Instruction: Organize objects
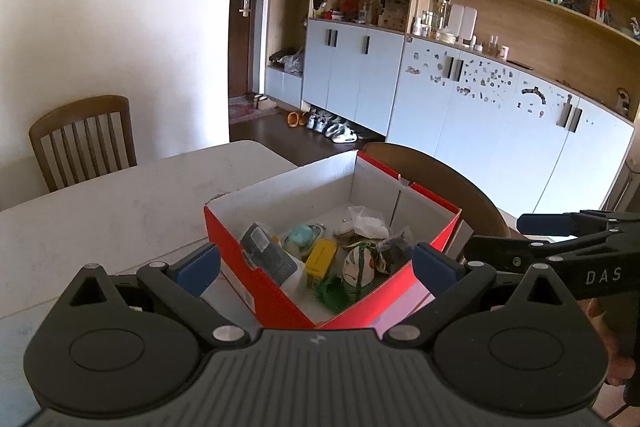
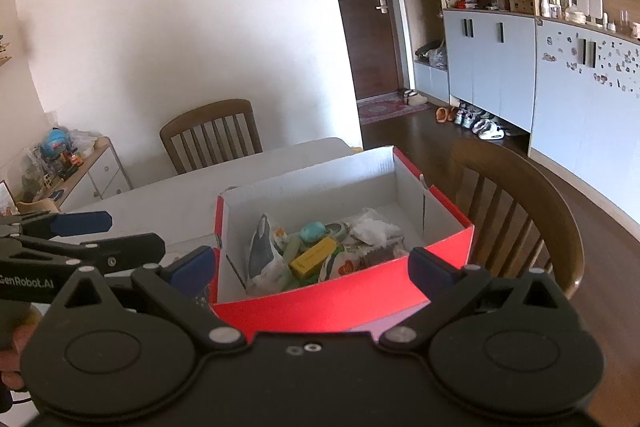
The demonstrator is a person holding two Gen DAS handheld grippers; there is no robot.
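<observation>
Looks pretty much done to me: the red box [image 2: 344, 303] on the bench [image 1: 120, 211] already holds the yellow pack [image 2: 312, 257], pouches and wrappers, nothing loose in sight, and both the left gripper [image 1: 316, 267] and right gripper [image 2: 310, 271] hover with fingers apart and empty.

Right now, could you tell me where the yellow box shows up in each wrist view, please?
Left wrist: the yellow box lies low and central, inside the red carton, near its front wall.
Right wrist: the yellow box is again low and central, among the clutter.
Shared landmark: the slatted chair behind the table.
</observation>
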